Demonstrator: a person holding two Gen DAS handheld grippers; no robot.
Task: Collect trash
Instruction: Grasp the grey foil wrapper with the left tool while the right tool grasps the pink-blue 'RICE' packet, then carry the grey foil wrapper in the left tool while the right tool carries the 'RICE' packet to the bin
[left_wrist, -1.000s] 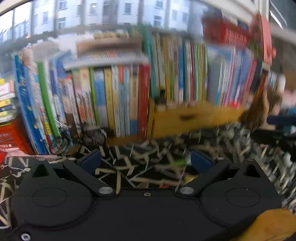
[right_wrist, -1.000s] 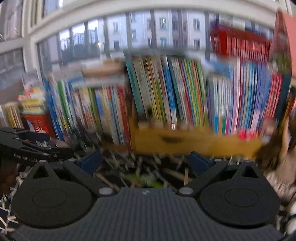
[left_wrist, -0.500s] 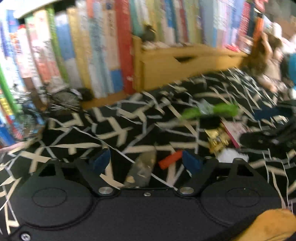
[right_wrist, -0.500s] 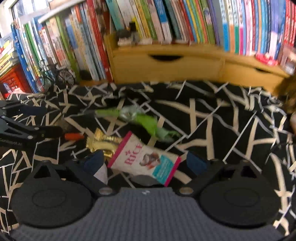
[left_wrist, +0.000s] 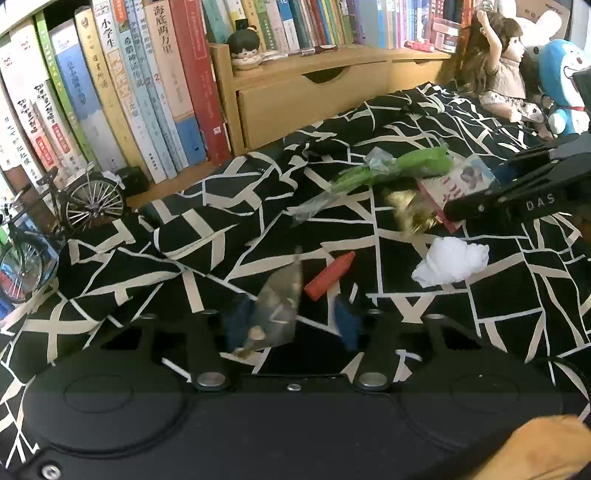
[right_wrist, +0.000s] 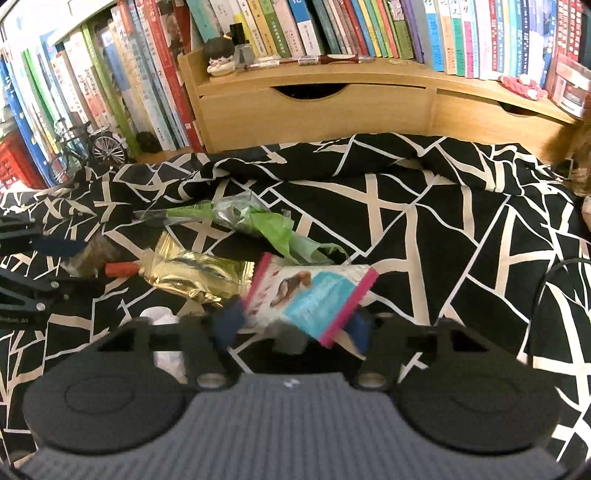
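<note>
Trash lies on a black-and-white bedspread (left_wrist: 424, 317). My left gripper (left_wrist: 291, 325) is half closed around a clear bag of brownish scraps (left_wrist: 277, 306); the left finger touches it, and a gap remains on the right side. A red wrapper (left_wrist: 328, 275) and a white tissue (left_wrist: 450, 260) lie just beyond. My right gripper (right_wrist: 295, 326) has both fingers against a pink-edged rice packet (right_wrist: 310, 295), which bows upward. A gold wrapper (right_wrist: 195, 273) and a green wrapper (right_wrist: 251, 221) lie ahead of it. The right gripper (left_wrist: 517, 195) also shows in the left wrist view.
A wooden drawer unit (right_wrist: 314, 110) and rows of books (left_wrist: 147, 92) stand behind the bedspread. Model bicycles (left_wrist: 74, 206) stand at the left. A doll (left_wrist: 506, 74) and a blue plush toy (left_wrist: 565, 77) sit at the far right.
Both grippers tilted down from the bookshelf to the trash and moved closer. Their jaws narrowed from wide open, the left around the clear bag, the right onto the rice packet.
</note>
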